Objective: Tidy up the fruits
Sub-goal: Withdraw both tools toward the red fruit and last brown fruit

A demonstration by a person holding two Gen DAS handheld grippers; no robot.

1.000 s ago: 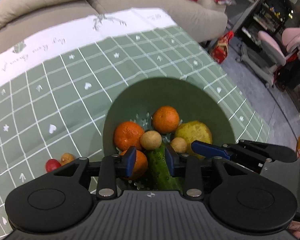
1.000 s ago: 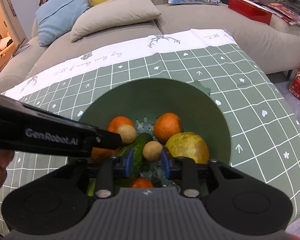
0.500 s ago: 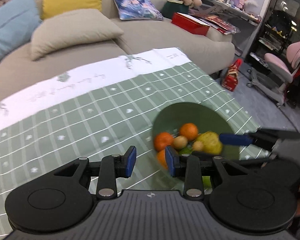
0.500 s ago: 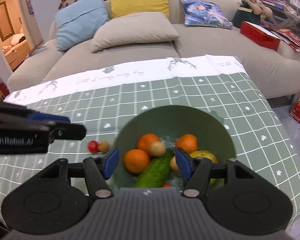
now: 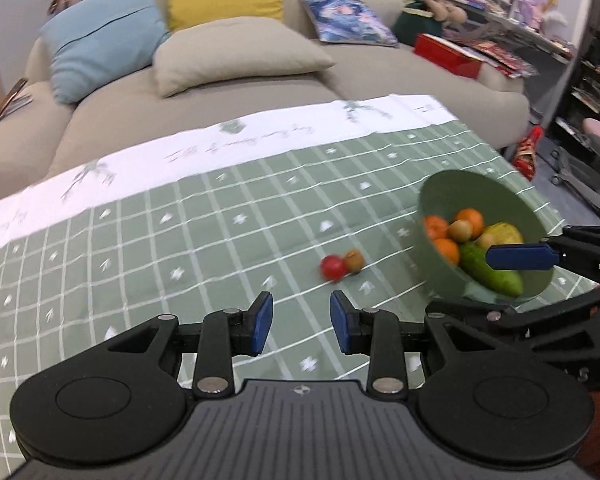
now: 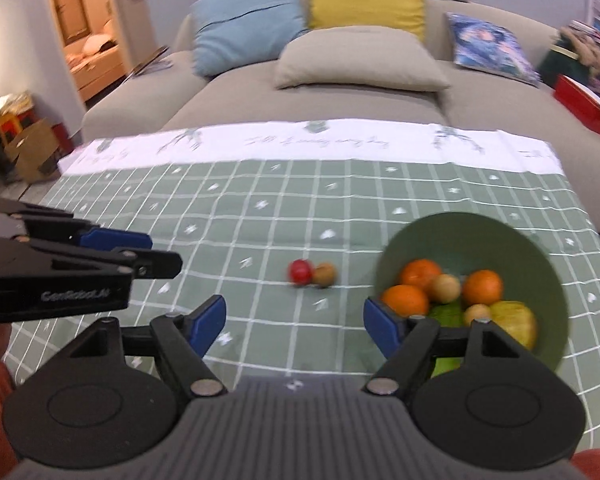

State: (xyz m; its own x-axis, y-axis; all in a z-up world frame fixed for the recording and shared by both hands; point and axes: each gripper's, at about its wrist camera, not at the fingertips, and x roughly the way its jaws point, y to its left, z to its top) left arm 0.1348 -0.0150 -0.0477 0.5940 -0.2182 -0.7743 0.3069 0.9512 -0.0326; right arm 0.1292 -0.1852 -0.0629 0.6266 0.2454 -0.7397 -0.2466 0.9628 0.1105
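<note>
A green bowl [image 6: 476, 236] stands on the checked tablecloth at the right; it also shows in the left wrist view [image 5: 452, 192]. It holds oranges [image 6: 420, 274], small tan fruits, a yellow pear [image 6: 514, 318] and a cucumber [image 5: 490, 270]. A small red fruit [image 6: 300, 271] and a brown fruit [image 6: 324, 275] lie side by side on the cloth left of the bowl. My left gripper [image 5: 300, 322] is open and empty, above the cloth short of the two loose fruits. My right gripper [image 6: 294, 322] is wide open and empty, near the bowl's left rim.
The green checked tablecloth [image 5: 180, 240] covers the table, with a white band at the far edge. A beige sofa [image 6: 360, 80] with blue, yellow and beige cushions stands behind it. A red box [image 5: 448, 54] lies on the sofa's right end.
Both grippers have pulled back and up from the bowl and swung left. The right gripper has opened wide. The left gripper has opened a little.
</note>
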